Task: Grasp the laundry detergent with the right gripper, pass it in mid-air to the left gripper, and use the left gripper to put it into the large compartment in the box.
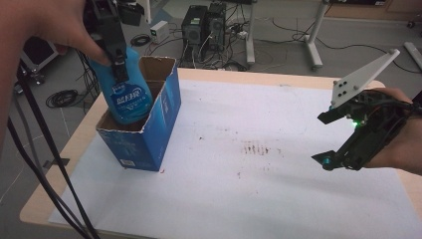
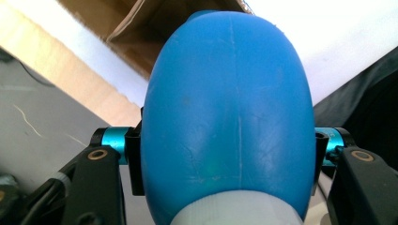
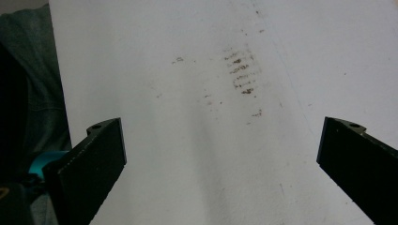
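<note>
Left gripper (image 1: 117, 59) clamps blue bottle (image 1: 127, 94) (base inside open blue carton (image 1: 149, 129)); right gripper (image 1: 331, 139) spread, holding nothing.

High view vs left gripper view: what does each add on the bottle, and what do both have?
High view: the blue bottle is label side out, its base inside the open blue carton; the right tongs are open above the white sheet.
Left gripper view: both pads press the bottle's sides near its white neck.
Both: left tongs shut on the bottle over the carton.
</note>
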A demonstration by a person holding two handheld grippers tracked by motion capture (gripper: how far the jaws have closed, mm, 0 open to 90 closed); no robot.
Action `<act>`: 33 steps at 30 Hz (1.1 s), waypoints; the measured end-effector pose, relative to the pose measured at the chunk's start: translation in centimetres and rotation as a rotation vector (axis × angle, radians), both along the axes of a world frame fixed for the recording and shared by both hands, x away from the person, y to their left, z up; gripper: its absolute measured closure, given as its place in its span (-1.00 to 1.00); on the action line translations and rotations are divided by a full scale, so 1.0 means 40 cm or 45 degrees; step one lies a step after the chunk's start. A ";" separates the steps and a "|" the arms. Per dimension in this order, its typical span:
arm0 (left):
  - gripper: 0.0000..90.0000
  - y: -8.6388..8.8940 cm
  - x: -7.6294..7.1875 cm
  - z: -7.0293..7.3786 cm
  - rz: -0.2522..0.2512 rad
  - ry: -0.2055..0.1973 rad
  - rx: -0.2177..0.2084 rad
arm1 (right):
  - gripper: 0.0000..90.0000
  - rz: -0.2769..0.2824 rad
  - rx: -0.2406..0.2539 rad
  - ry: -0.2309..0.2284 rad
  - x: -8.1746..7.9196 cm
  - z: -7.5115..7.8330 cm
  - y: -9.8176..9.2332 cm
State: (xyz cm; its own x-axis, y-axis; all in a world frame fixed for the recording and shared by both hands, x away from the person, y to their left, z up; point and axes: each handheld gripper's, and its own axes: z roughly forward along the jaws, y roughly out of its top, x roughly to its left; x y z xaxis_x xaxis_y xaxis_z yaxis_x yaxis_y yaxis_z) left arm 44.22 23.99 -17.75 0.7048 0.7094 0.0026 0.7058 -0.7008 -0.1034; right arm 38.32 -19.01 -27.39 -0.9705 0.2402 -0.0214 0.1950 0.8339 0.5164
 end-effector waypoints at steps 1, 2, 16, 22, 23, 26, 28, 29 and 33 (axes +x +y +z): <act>-0.13 -0.001 0.000 -0.010 -0.008 -0.003 -0.005 | -0.98 0.000 -0.002 0.001 0.000 -0.001 0.000; -0.13 -0.001 0.002 -0.020 -0.027 0.003 -0.004 | -0.98 0.001 -0.001 0.001 0.001 -0.003 0.000; -0.13 -0.022 0.009 -0.184 -0.266 0.030 0.013 | -0.98 -0.005 -0.006 0.013 0.002 -0.016 0.001; -0.13 -0.015 0.009 -0.239 -0.317 0.000 0.003 | -0.98 -0.009 -0.009 0.017 0.004 -0.022 0.002; -0.13 -0.012 0.009 -0.246 -0.318 -0.002 -0.003 | -0.98 -0.013 -0.011 0.019 0.003 -0.022 0.003; -0.13 -0.006 0.008 -0.263 -0.328 -0.002 -0.013 | -0.98 -0.007 -0.014 0.017 0.004 -0.023 0.007; -0.13 -0.003 0.009 -0.273 -0.333 0.002 -0.020 | -0.98 -0.005 -0.017 0.018 0.002 -0.024 0.009; -0.13 -0.002 0.009 -0.279 -0.335 0.003 -0.023 | -0.98 -0.005 -0.017 0.020 0.002 -0.024 0.010; -0.13 -0.004 0.011 -0.284 -0.331 -0.008 -0.043 | -0.98 -0.006 -0.021 0.025 0.000 -0.026 0.011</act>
State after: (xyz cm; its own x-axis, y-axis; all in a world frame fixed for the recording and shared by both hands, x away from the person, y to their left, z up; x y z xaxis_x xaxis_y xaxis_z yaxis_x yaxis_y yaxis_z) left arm 44.65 23.85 -29.13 0.8634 0.5044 -0.0128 0.5023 -0.8616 -0.0728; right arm 38.34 -18.57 -28.42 -0.9697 0.2442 -0.0060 0.2088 0.8414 0.4984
